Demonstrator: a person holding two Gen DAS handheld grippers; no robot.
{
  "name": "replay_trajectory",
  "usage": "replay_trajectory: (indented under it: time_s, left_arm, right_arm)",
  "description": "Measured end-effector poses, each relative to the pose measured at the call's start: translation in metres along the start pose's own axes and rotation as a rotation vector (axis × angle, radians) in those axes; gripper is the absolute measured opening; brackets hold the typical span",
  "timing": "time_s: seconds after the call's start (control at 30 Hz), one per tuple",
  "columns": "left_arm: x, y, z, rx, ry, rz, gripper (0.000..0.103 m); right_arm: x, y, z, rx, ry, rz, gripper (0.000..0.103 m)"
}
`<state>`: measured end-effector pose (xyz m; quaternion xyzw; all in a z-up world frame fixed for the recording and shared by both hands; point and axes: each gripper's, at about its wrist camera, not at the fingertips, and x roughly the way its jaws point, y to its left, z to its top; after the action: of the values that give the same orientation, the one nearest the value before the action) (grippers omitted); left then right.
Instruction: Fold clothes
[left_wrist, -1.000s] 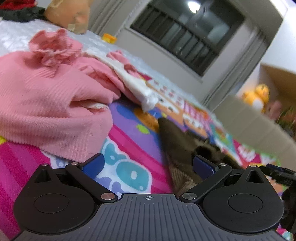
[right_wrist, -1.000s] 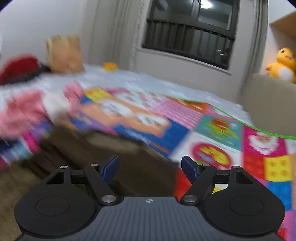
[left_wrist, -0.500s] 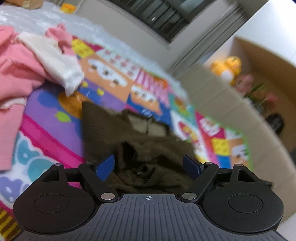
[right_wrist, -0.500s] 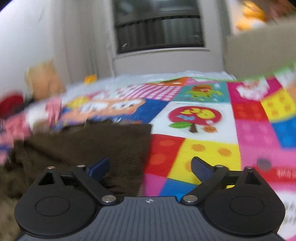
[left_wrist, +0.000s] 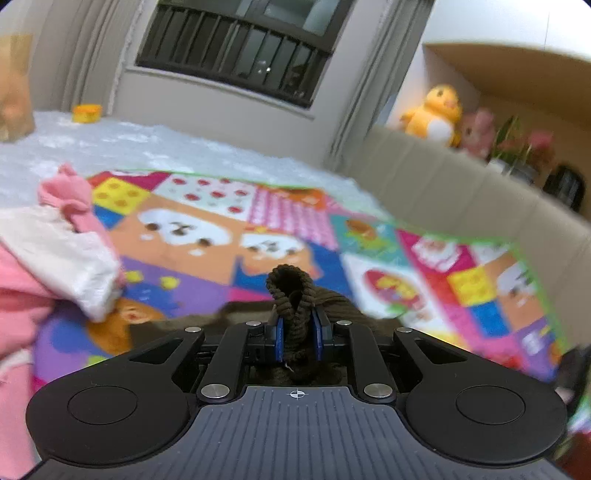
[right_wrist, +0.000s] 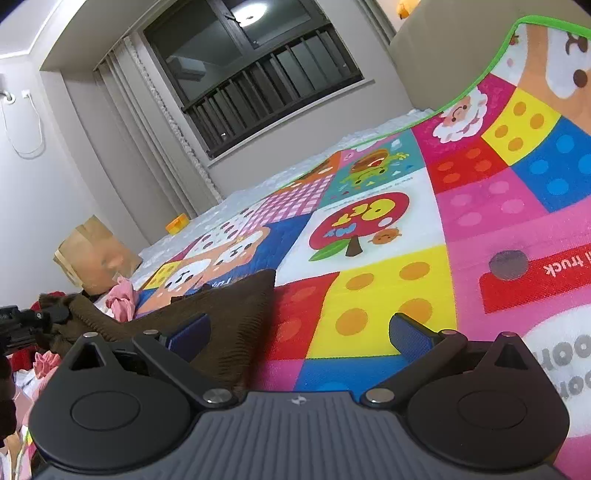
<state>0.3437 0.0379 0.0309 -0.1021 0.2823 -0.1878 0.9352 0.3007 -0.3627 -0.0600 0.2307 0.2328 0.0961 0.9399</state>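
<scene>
My left gripper (left_wrist: 297, 338) is closing, and its blue pads (left_wrist: 279, 339) already press a bunched fold of the brown sweater (left_wrist: 291, 295) between them. The ribbed knit loops up above the pads, and more of it trails down under the gripper onto the mat (left_wrist: 207, 229).

My right gripper (right_wrist: 299, 334) is opening, its jaws spread wide with nothing between them. It sits low over the mat (right_wrist: 388, 280), above red, yellow and pink squares. The sweater (right_wrist: 229, 310) lies flat on the mat at the left of this view; its corner reaches just behind my left pad (right_wrist: 190, 332), and I cannot tell whether the two touch. Farther left the knit rises toward the other gripper (right_wrist: 22, 323), seen at the frame's edge.

The mat is a bright patchwork of cartoon faces, an apple tree and dotted blocks, edged in green. To my left, pink clothes (left_wrist: 22, 288) and a white garment (left_wrist: 62, 266) lie in a heap on it, apart from the sweater. Beyond the mat are a paper bag (right_wrist: 94, 254), a barred window (left_wrist: 236, 59), and a yellow duck toy (left_wrist: 437, 114) on a ledge.
</scene>
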Motion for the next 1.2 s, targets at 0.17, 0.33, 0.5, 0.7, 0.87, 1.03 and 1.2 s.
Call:
replay_trajectory:
  time_s: [0.17,0.33,0.5,0.7,0.87,1.03,1.2]
  left_arm:
    - [0.012,0.035,-0.034,0.117,0.125,0.174,0.046]
    - [-0.017,0.076,-0.029,-0.017,0.078,0.251,0.044]
    - [-0.045,0.051,-0.011,-0.091,-0.033,-0.003,0.052]
    - [-0.021,0.01,-0.016,-0.085,0.022,-0.259,0.059]
    - [0.014,0.026,-0.034,-0.123,0.118,-0.177,0.059]
    - [0.025,0.053,-0.048,-0.172,0.173,-0.121,0.05]
    - [0.001,0.06,-0.036,-0.13,0.159,-0.044,0.058]
  right_arm:
    - [0.002,-0.003,0.0,0.016,0.012,-0.003,0.103]
    - [0.006,-0.003,0.0,0.017,0.032,-0.014,0.103]
    - [0.008,-0.003,0.001,0.021,0.042,-0.018,0.103]
    - [0.007,0.04,0.013,-0.203,0.045,-0.065,0.103]
    - [0.0,0.108,0.023,-0.431,0.035,0.1,0.079]
    - [0.054,0.129,-0.004,-0.523,0.291,0.086,0.044]
    - [0.066,0.119,-0.006,-0.503,0.341,0.076,0.047]
